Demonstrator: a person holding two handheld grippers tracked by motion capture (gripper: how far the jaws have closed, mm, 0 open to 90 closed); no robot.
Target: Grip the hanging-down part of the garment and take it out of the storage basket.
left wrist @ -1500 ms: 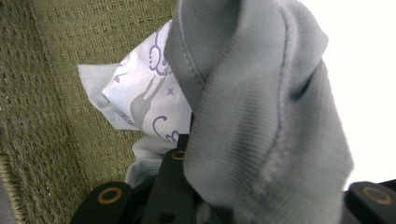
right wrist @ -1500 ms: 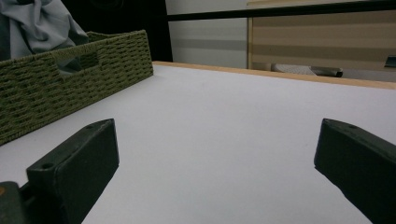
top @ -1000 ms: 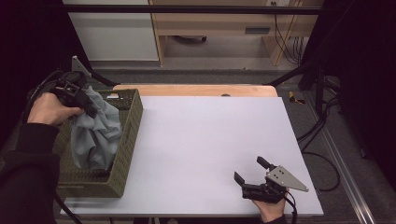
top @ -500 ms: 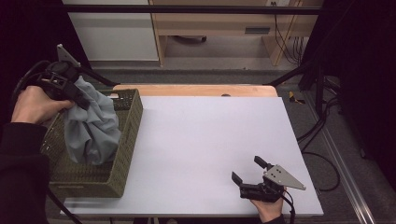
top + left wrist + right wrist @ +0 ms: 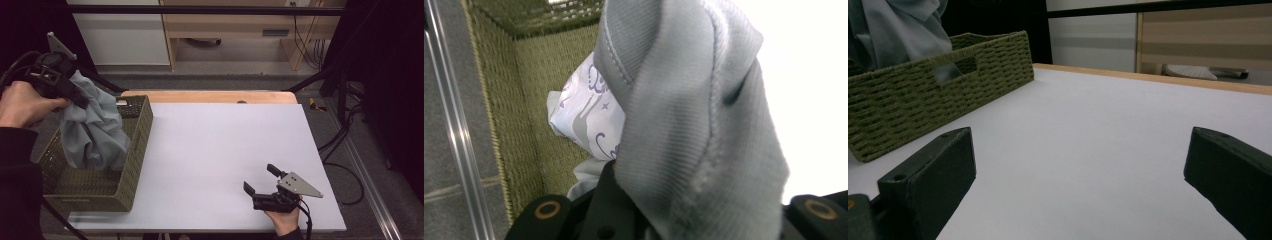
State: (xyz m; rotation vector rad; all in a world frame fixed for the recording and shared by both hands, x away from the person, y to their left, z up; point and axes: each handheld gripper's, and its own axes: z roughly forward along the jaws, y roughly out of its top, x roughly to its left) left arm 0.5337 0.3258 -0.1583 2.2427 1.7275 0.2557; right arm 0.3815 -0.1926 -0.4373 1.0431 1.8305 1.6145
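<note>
The left gripper (image 5: pixel 80 97) is clamped on a grey cloth (image 5: pixel 92 130) that hangs partly inside the green woven basket (image 5: pixel 135 150) at the table's (image 5: pixel 220 150) left edge, while the right gripper (image 5: pixel 262 181) rests on the table's near right with jaws apart, holding nothing.

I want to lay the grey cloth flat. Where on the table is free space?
The white table is bare between the woven basket and the right hand-held gripper, up to the far wooden edge. The basket is crowded: grey cloth and a patterned fabric.
</note>
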